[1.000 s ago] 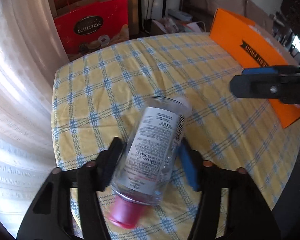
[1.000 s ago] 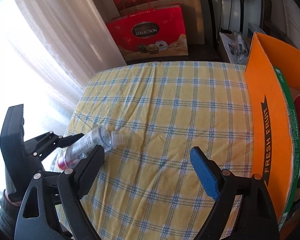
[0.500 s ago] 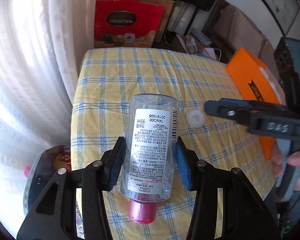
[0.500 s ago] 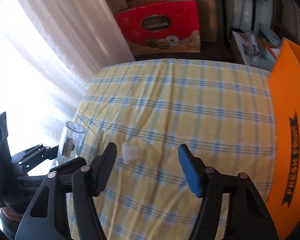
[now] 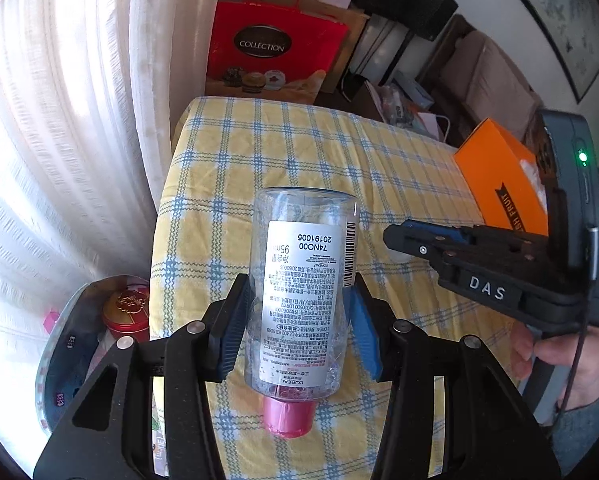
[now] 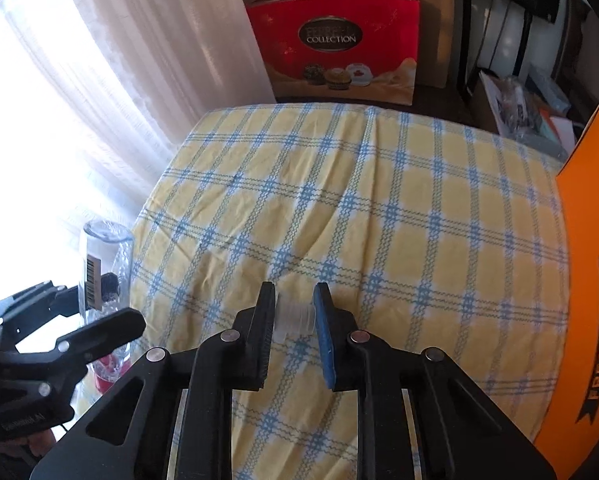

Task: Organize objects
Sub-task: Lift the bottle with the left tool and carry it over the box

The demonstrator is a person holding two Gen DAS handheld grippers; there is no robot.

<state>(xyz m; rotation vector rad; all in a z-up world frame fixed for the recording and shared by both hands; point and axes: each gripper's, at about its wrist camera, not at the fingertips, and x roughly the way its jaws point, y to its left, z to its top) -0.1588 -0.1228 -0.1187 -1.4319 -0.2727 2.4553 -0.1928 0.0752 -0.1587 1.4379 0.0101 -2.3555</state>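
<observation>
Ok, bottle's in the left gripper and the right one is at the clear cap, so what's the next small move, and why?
Probably lift the clear cap straight off the checked tablecloth. The right gripper has just been closing and its pads now flank the cap, seemingly touching. The left gripper holds the clear bottle, its pink cap toward the camera, so raising the cap clears the way to bring them together.

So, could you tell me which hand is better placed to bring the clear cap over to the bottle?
The right. The right gripper has just been closing and its jaws now clamp the clear cap on the tablecloth; the left gripper is busy holding the bottle.
</observation>
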